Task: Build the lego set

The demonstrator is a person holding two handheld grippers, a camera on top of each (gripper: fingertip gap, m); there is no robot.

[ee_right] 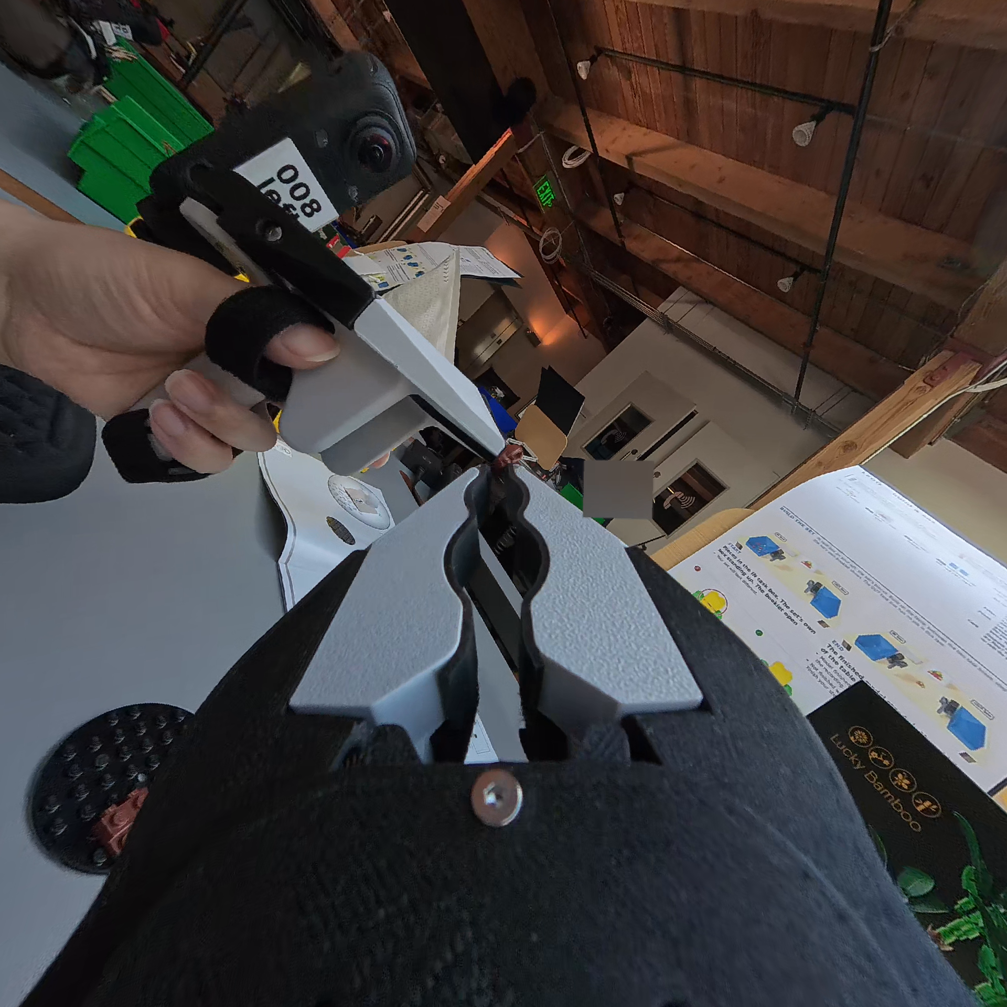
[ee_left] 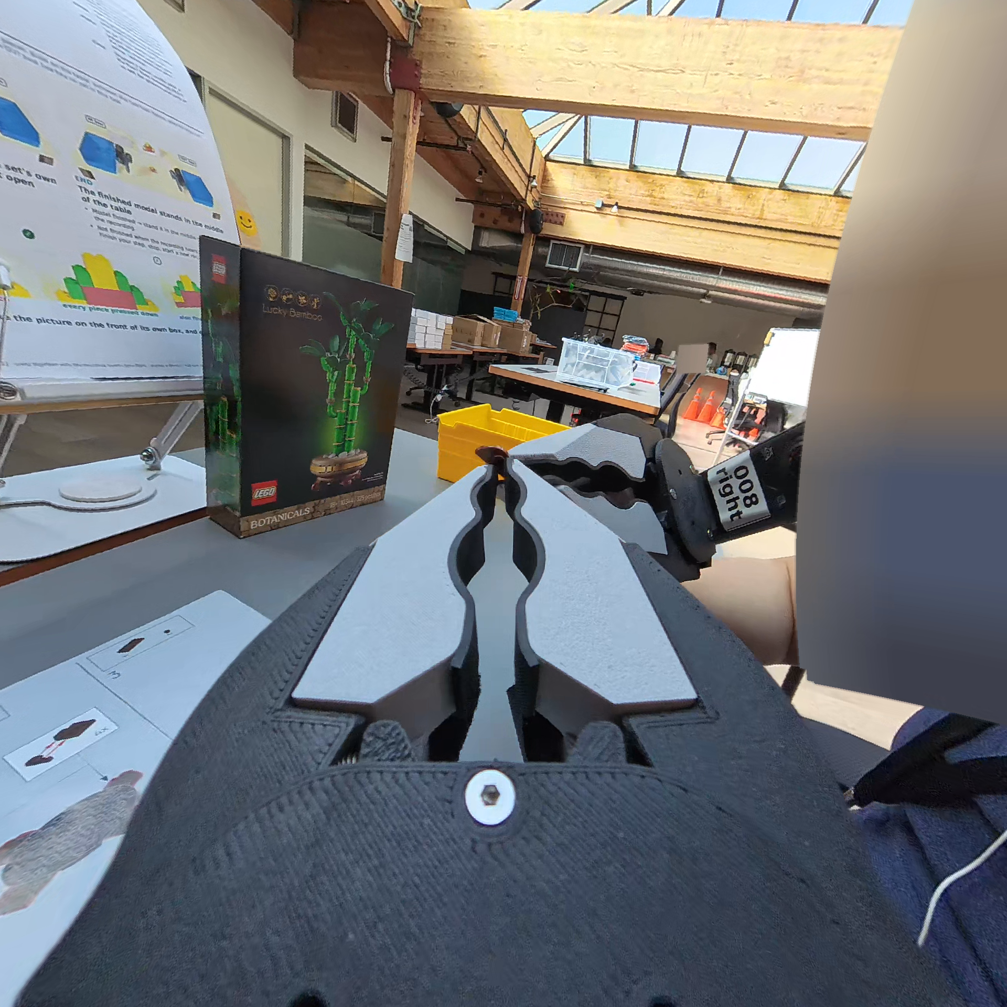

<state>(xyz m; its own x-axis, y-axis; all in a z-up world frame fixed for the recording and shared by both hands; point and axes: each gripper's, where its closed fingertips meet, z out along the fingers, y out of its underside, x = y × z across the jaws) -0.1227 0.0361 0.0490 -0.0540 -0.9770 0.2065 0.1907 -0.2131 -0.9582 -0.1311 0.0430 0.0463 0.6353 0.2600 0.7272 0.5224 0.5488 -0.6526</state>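
While both tongs (ee_left: 497,463) pinch brown piece (ee_left: 490,453), yellow bin (ee_left: 479,430) behind.

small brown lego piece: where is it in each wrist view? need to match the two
Left wrist view: brown piece just above centre, pinched at the left claw tips, right claw coming in from the right.
Right wrist view: the piece just above centre at the right claw tips, left claw reaching in from upper left.
Shared landmark: dark set box.

My left gripper (ee_left: 500,469) has pale grey wavy-edged fingers (ee_left: 400,610) in a ribbed black printed body, one silver hex screw (ee_left: 490,796) behind them. Black fabric loops (ee_right: 245,332) ring my hand.
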